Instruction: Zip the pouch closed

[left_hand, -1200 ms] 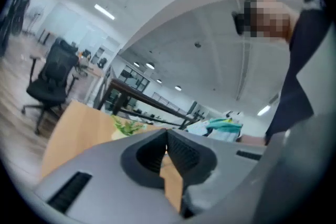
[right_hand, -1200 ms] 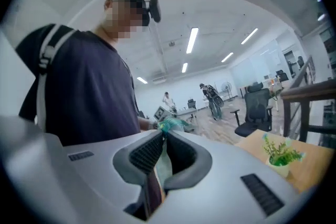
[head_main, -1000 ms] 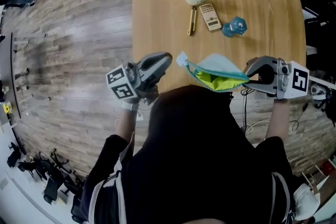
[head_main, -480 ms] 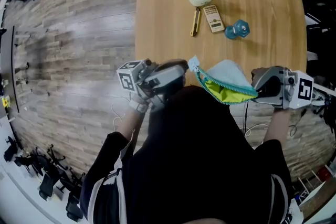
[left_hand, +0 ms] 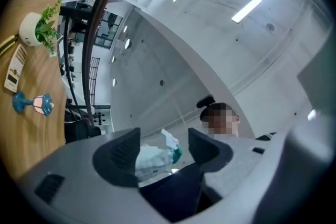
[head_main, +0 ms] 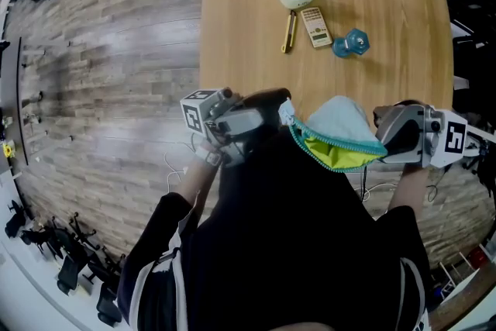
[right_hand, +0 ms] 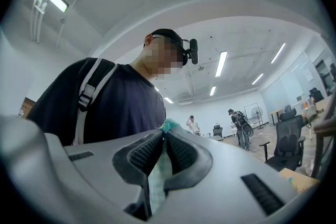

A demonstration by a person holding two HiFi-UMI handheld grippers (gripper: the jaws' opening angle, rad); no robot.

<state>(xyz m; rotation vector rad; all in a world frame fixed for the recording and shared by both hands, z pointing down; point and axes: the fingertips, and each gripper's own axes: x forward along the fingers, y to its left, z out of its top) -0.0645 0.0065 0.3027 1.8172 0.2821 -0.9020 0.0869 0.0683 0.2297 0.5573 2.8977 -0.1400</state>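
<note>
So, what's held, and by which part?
The pouch, one end in the right gripper; left gripper's jaws have just been opening, the other end between them.

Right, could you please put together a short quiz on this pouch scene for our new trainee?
1. True or false: the pouch is zipped fully closed.
2. Which gripper is clamped on the pouch? A the left one; B the right one; C both.
3. Fill in: the lining showing in the pouch's mouth is ____.
Key: 1 false, its mouth gapes open. 2 B: the right gripper pinches one end; the left gripper has just been opening its jaws, which stand apart round the other end. 3 yellow-green.
</note>
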